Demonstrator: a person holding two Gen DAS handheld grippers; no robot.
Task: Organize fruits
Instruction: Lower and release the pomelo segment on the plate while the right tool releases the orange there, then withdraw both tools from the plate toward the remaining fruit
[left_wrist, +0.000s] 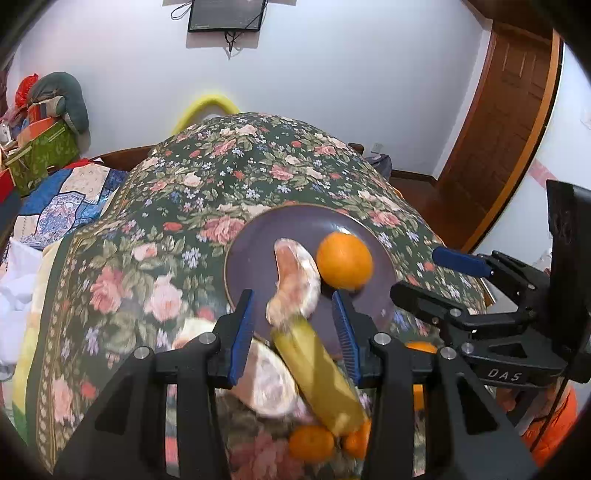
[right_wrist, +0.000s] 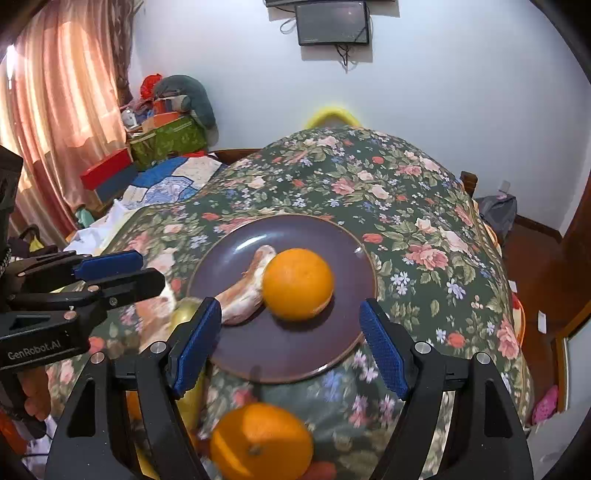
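1. Two fruits are already home: one orange and one peeled pomelo segment sit side by side, touching, on the purple plate, which rests on the floral tablecloth.
2. The left gripper hovers at the plate's near rim, jaws apart and clamped on nothing; the yellow-green fruit lies on the cloth below, between its fingers.
3. The right gripper spreads wide over the plate's near edge, empty too.
4. Off the plate, waiting: a second pomelo piece, that one yellow-green fruit, a large orange close under the right claw, and at least two small oranges; motion blur hides an exact tally.
5. Judging by the count, the sorting looks under halfway done.
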